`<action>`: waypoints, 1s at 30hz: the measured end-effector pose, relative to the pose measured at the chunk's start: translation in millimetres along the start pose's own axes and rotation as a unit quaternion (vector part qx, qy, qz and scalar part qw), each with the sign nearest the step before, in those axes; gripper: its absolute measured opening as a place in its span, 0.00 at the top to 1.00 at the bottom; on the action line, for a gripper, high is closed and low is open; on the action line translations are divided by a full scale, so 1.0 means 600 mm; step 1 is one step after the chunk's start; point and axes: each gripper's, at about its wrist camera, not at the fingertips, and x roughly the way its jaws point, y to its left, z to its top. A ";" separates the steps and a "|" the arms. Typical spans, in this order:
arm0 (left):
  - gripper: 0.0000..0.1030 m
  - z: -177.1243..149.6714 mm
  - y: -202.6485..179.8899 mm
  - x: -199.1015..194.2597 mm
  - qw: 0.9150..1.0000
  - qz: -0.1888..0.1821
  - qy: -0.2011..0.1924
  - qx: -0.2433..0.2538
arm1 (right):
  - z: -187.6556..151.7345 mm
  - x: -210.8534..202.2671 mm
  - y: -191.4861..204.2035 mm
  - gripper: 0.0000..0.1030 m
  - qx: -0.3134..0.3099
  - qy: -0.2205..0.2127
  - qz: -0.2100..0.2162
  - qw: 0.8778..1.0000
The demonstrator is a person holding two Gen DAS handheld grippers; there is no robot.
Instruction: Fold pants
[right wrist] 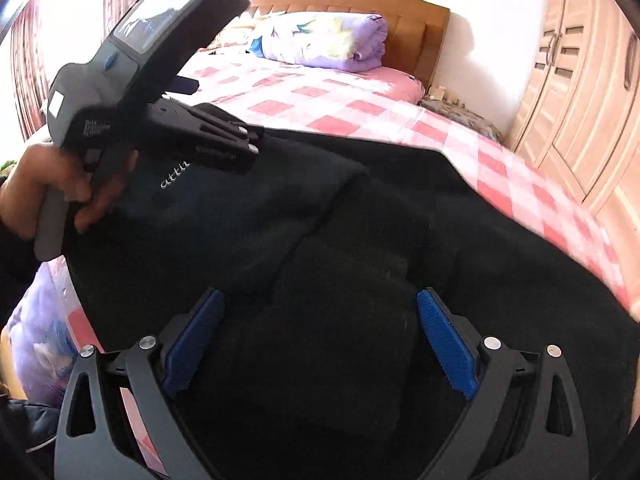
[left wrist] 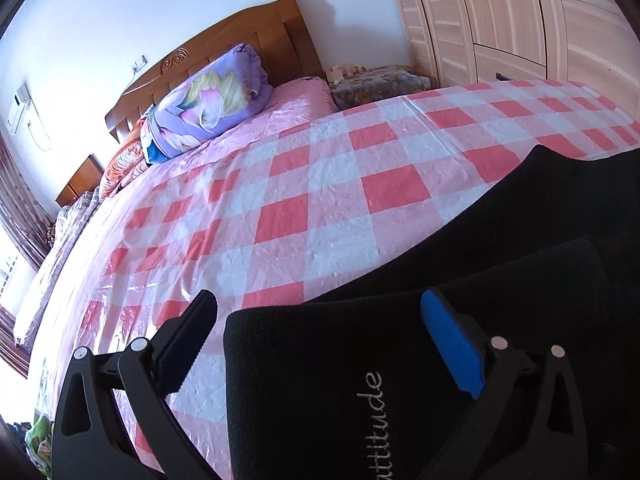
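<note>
- The black pants (right wrist: 360,220) lie spread on the bed (left wrist: 280,200), over its pink-and-white checked cover, on the end far from the wooden headboard (right wrist: 420,28).
- The cloth is partly doubled: one layer with a folded edge lies over another, and pale stitched lettering (left wrist: 374,420) shows on the upper layer.
- The right gripper (right wrist: 320,344) points down at the pants with its jaws wide apart; its blue pads (right wrist: 444,344) stand on either side of a bulge of black cloth and do not press on it.
- The left gripper (left wrist: 320,344) also stands open at the lettered edge of the pants; one finger is over the checked cover, the blue-padded finger (left wrist: 452,344) is over the black cloth, and nothing is pinched.
- In the right wrist view a hand (right wrist: 60,192) holds the left gripper's handle, with its tip low over the pants on the side toward the headboard.
- A rolled purple quilt (left wrist: 208,100) lies against the headboard.
- Beside the headboard stands a small covered bedside stand (left wrist: 380,84) with a few small things on it, too small to tell.
- Beyond that stand, a pale wooden wardrobe (left wrist: 520,20) has its doors closed.
</note>
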 end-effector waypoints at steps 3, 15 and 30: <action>0.01 0.000 0.000 0.001 1.000 0.001 0.000 0.001 | -0.006 0.000 -0.009 0.09 0.008 0.002 0.013 1.000; 0.01 -0.002 -0.014 -0.004 0.999 0.031 -0.008 0.018 | -0.043 -0.030 0.016 0.09 0.006 -0.024 0.013 1.000; 0.02 -0.011 -0.006 -0.070 0.995 0.058 -0.085 -0.011 | -0.073 -0.076 -0.004 0.08 0.021 -0.037 0.021 0.999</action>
